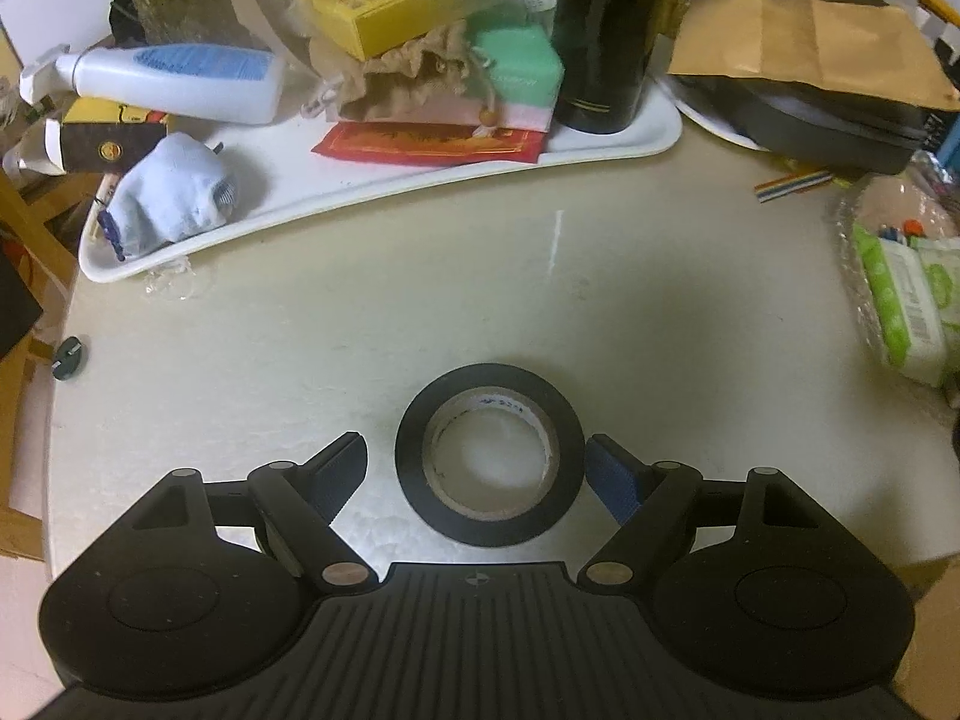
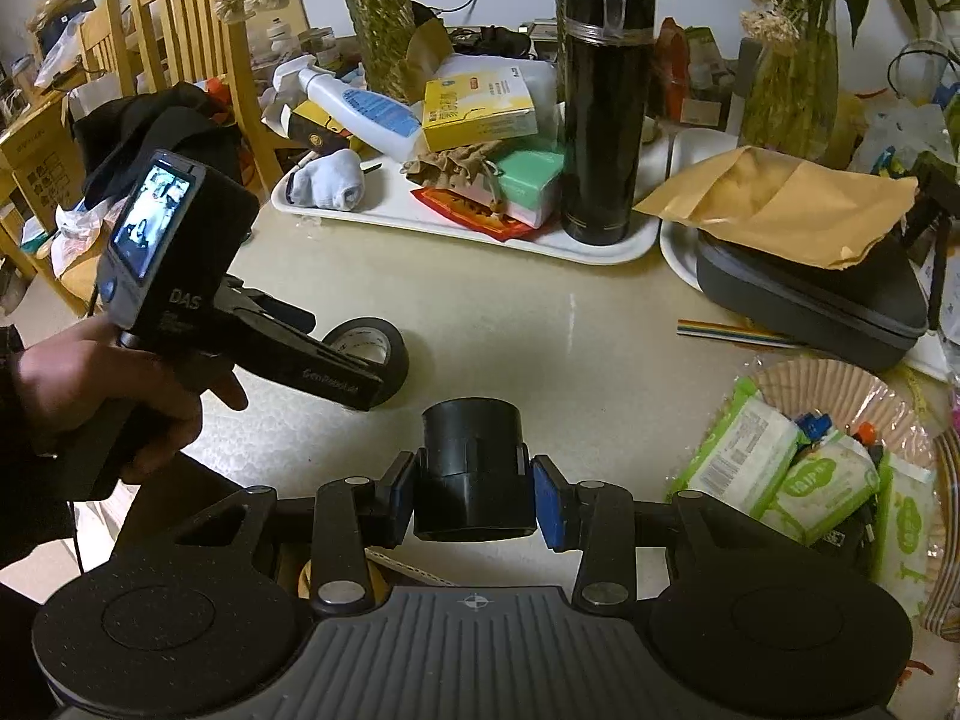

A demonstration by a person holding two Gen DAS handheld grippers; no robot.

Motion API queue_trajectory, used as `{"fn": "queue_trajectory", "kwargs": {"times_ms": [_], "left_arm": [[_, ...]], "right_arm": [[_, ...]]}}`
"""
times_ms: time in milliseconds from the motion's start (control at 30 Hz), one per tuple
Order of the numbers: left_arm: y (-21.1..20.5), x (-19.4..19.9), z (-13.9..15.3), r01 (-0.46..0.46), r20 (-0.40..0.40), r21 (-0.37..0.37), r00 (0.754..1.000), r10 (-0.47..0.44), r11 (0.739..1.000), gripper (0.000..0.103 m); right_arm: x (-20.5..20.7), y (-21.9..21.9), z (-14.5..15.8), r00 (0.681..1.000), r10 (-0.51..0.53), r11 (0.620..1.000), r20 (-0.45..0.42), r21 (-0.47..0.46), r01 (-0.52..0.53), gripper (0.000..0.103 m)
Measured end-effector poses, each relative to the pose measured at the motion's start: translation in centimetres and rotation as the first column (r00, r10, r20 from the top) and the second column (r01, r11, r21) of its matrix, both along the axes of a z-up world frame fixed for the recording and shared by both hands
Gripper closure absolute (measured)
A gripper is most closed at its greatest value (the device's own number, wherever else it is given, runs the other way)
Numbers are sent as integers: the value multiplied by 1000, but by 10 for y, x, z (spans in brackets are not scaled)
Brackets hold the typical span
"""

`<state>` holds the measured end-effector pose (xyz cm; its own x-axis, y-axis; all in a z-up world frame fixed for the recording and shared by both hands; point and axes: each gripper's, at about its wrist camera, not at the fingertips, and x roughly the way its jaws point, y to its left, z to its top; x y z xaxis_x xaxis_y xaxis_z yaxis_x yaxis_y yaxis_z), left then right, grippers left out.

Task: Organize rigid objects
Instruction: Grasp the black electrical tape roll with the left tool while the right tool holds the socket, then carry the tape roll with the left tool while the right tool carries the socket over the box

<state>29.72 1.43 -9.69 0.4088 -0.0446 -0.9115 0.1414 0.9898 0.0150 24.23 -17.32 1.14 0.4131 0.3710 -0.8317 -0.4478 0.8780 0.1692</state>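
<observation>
Black tape roll lies flat on the table, right between the left gripper's wide-spread, untouching pads. Over on the right gripper, pads clamp a black cylinder. "DAS" reads on the left unit's body; "GenRobot", probably, on its arm.

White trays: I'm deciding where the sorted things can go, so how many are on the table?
2. One white tray holds the black flask and boxes; a second tray sits right of it under the grey case. Clutter may hide more.
</observation>
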Motion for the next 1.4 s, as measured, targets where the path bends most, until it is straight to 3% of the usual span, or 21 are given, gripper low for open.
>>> {"fn": "queue_trajectory", "kwargs": {"times_ms": [167, 467, 767, 1400], "left_arm": [[1, 4, -6, -39, -20, -43, 999, 38, 998, 30], [-16, 1, -14, -11, -7, 62, 1000, 12, 998, 30], [-10, -1, -11, -41, -16, 30, 999, 41, 999, 31], [4, -29, 59, -58, 114, -53, 991, 64, 997, 31]], "right_arm": [[1, -1, -1, 1000, -5, 1000, -4, 6, 5, 60], [1, -1, -2, 1000, -11, 1000, -9, 2, 11, 60], [3, -2, -6, 999, -31, 999, -29, -9, 31, 60], [5, 1, -18, 995, -94, 993, -43, -77, 91, 60]]}}
